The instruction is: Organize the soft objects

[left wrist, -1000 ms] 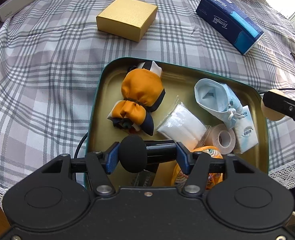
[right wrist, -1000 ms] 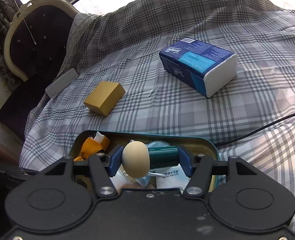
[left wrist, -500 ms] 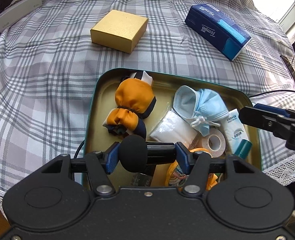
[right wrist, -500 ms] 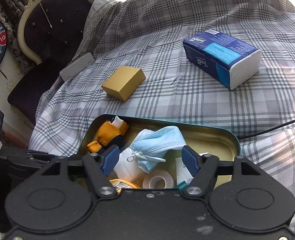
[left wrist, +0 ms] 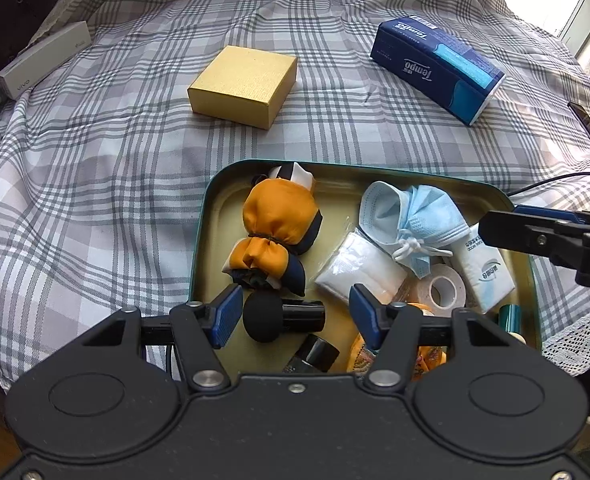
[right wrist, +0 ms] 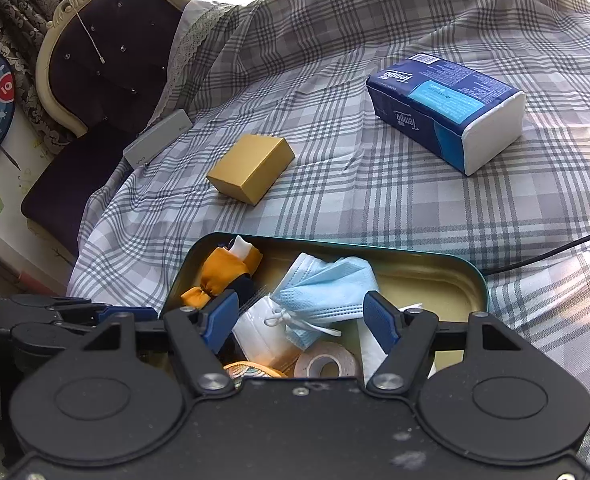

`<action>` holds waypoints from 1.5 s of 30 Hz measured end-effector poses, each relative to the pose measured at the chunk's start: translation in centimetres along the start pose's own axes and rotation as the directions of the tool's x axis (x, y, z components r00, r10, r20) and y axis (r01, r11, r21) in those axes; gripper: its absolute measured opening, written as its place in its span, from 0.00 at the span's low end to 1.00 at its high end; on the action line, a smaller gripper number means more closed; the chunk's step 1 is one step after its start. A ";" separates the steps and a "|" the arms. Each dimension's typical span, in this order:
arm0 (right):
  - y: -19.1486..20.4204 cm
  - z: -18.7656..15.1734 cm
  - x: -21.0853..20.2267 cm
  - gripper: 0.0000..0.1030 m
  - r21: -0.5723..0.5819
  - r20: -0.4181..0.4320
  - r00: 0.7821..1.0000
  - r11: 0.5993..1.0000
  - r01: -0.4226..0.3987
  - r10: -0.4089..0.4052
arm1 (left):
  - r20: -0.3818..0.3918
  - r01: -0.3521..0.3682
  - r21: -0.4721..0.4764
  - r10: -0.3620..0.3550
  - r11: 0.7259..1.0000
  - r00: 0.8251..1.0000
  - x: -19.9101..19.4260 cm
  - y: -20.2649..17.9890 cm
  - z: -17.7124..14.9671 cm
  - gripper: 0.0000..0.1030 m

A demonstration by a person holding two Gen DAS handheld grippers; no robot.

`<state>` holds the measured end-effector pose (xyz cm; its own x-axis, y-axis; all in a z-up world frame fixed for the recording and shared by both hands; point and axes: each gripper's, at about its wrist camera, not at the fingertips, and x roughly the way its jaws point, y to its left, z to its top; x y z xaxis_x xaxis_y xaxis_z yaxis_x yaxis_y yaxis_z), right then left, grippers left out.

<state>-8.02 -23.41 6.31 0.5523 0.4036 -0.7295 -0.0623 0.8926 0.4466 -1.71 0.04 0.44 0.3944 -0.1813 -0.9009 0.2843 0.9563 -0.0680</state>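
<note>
A green tin (left wrist: 203, 240) on the checked cloth holds an orange and navy cloth bundle (left wrist: 279, 216), a blue face mask (left wrist: 411, 216), a white padded packet (left wrist: 355, 268), a tape roll (left wrist: 445, 290) and a small tissue pack (left wrist: 483, 268). My left gripper (left wrist: 295, 312) hangs over the tin's near side. A black sponge stick (left wrist: 271, 316) lies below it, with a gap between its handle end and the right pad. My right gripper (right wrist: 301, 320) stands open and empty above the mask (right wrist: 327, 284). A teal-handled beige puff (left wrist: 509, 314) lies in the tin's near right corner.
Beyond the tin lie a gold box (left wrist: 247, 84), a blue Tempo tissue pack (left wrist: 435, 64) and a grey box (left wrist: 43, 60) at the far left edge. A black cable (right wrist: 555, 252) runs off to the right. A dark padded chair (right wrist: 107, 60) stands behind the bed.
The right gripper opened and let go of the beige puff, which now lies in the tin. The black sponge stick has dropped away from the left pads and looks smaller.
</note>
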 end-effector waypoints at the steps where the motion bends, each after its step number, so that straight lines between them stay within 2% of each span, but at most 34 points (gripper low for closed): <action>1: 0.0 0.0 0.0 0.67 -0.002 0.002 1.000 1.000 -0.002 0.002 | -0.005 0.002 -0.006 -0.002 1.000 1.000 0.1 0.1 0.0 0.55; 9: -0.1 0.2 0.0 0.67 0.006 -0.002 1.000 1.000 0.014 -0.014 | -0.027 0.008 -0.017 -0.009 1.000 1.000 0.4 0.2 0.0 0.55; 17: 0.0 0.2 0.2 0.67 0.016 -0.034 0.998 0.999 0.047 -0.046 | -0.065 -0.020 -0.028 0.018 0.999 0.998 1.0 0.5 0.1 0.55; 27: 0.3 0.1 1.5 0.67 0.019 -0.137 0.982 0.991 0.130 -0.126 | -0.097 -0.049 -0.038 0.045 0.998 0.994 1.7 0.3 0.1 0.55; 45: 0.5 -0.4 1.6 0.67 0.024 -0.202 0.964 0.983 0.183 -0.175 | -0.100 -0.098 -0.023 0.095 0.995 0.990 2.0 -1.0 -0.1 0.55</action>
<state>-7.48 -22.25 5.19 0.3754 0.2738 -0.8855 0.0597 0.9462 0.3179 -1.29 -1.28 -1.38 0.3301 -0.0656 -0.9417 0.2244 0.9744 0.0108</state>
